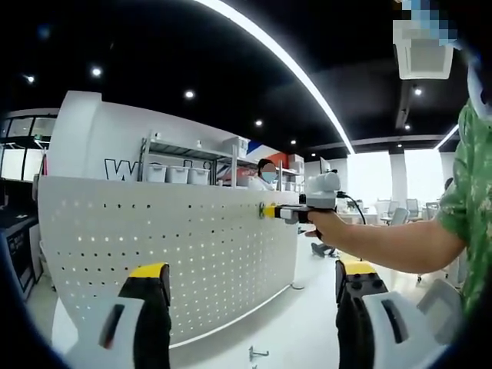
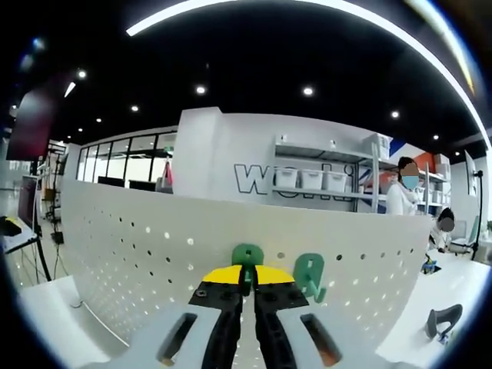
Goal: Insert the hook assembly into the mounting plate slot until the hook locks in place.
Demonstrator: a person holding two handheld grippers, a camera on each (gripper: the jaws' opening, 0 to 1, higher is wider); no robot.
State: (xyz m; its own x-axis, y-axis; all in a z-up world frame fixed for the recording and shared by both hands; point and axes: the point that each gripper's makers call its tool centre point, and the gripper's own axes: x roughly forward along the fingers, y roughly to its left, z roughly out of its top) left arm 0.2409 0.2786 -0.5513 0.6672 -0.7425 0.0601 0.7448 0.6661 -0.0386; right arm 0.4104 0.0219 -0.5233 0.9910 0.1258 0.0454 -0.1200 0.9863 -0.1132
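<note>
The right gripper (image 2: 247, 278), yellow-tipped, is pinched on a green plastic hook assembly (image 2: 247, 255) held against the white perforated metal mounting plate (image 2: 138, 246). A second green hook (image 2: 309, 275) hangs just beside it. The left gripper (image 1: 254, 280) is spread, holding nothing. Wall lettering behind begins "W"; the rest is hidden.

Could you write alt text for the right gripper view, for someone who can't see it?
The right tongs, shut on a green hook, press it against a white pegboard. A second green hook hangs beside it, with storage shelves behind the board.
</note>
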